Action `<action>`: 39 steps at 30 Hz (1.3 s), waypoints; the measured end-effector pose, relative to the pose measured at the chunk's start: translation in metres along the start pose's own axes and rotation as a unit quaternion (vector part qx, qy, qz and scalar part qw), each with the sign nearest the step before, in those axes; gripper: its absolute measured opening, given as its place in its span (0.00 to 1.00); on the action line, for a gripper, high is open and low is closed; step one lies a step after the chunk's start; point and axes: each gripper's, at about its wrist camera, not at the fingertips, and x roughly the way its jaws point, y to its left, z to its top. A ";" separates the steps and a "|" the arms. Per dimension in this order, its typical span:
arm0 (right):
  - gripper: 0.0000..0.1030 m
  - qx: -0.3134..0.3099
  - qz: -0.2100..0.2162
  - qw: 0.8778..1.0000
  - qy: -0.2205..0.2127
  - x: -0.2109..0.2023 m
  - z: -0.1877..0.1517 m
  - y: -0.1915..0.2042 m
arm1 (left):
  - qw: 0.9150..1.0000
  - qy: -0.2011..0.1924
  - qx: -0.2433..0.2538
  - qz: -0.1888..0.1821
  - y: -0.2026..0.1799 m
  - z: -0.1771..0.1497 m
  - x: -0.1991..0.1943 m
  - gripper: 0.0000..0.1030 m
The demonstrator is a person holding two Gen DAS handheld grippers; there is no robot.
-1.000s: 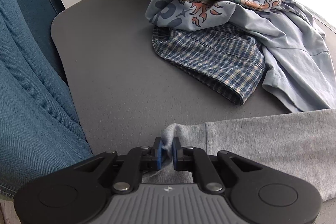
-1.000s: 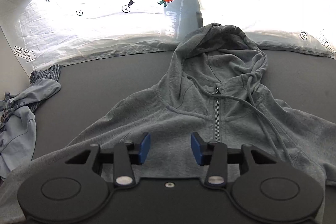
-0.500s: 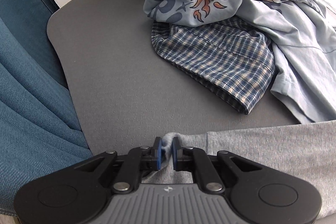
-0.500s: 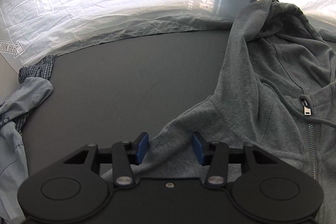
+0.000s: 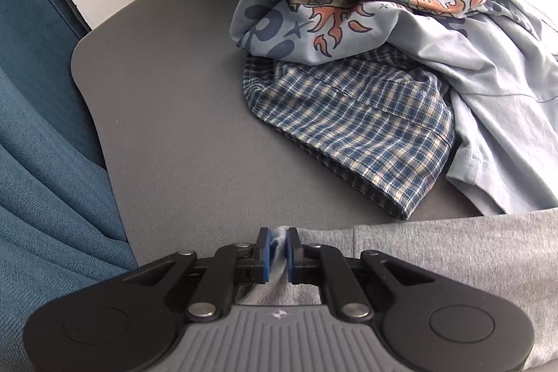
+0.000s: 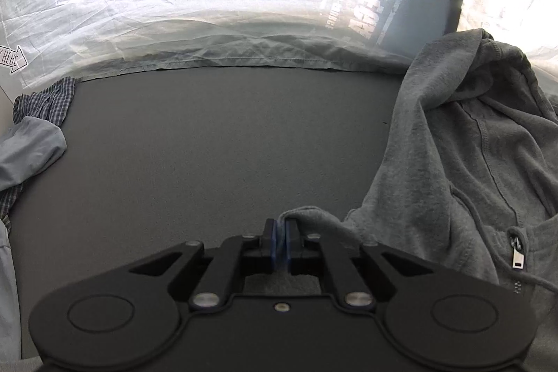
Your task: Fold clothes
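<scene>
My left gripper (image 5: 278, 253) points down toward a dark grey table (image 5: 181, 114). My two blue-padded fingers (image 5: 265, 255) are pinched on a small fold of grey hoodie (image 5: 453, 253) fabric, which bunches up between the pads. The rest of that grey fabric stretches away to the right of my fingers, flat on the table. Ahead of my fingers and to the right lies a rumpled blue plaid shirt (image 5: 355, 124). A pale blue printed shirt (image 5: 401, 13) with dark swirls and orange flames is heaped on top of it and beyond it. To the left of my fingers, teal cloth (image 5: 48, 169) hangs past the table's rounded edge.
</scene>
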 end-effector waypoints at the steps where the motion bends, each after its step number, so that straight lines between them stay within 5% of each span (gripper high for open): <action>1: 0.30 -0.002 -0.001 1.000 -0.010 -0.011 -0.003 -0.002 | 1.000 0.000 0.005 0.000 0.000 0.001 -0.001 0.11; 2: 0.42 0.002 0.001 1.000 -0.025 -0.023 -0.006 -0.008 | 1.000 0.000 0.006 -0.001 0.000 0.003 -0.001 0.13; 5: 0.54 0.037 -0.001 0.997 -0.066 -0.074 -0.033 -0.039 | 1.000 -0.003 -0.005 -0.014 0.006 0.004 -0.002 0.14; 11: 0.85 0.094 -0.076 0.990 -0.072 -0.162 -0.134 -0.121 | 0.999 -0.022 -0.019 -0.033 0.012 0.001 -0.006 0.13; 19: 0.99 0.158 -0.198 0.967 -0.004 -0.238 -0.277 -0.186 | 0.997 -0.038 -0.023 -0.062 0.018 -0.008 -0.009 0.12; 25: 1.00 0.239 -0.193 0.952 0.015 -0.258 -0.334 -0.198 | 0.989 -0.035 -0.037 -0.141 0.012 -0.022 -0.032 0.09; 28: 1.00 0.245 -0.180 0.953 0.008 -0.260 -0.339 -0.194 | 0.978 -0.045 -0.021 -0.205 -0.006 -0.032 -0.058 0.09; 31: 1.00 0.237 -0.159 0.958 -0.004 -0.261 -0.335 -0.192 | 0.958 -0.048 0.005 -0.283 -0.037 -0.040 -0.087 0.09; 39: 1.00 0.247 -0.111 0.961 -0.055 -0.270 -0.309 -0.188 | 0.879 0.000 0.062 -0.473 -0.144 -0.068 -0.164 0.09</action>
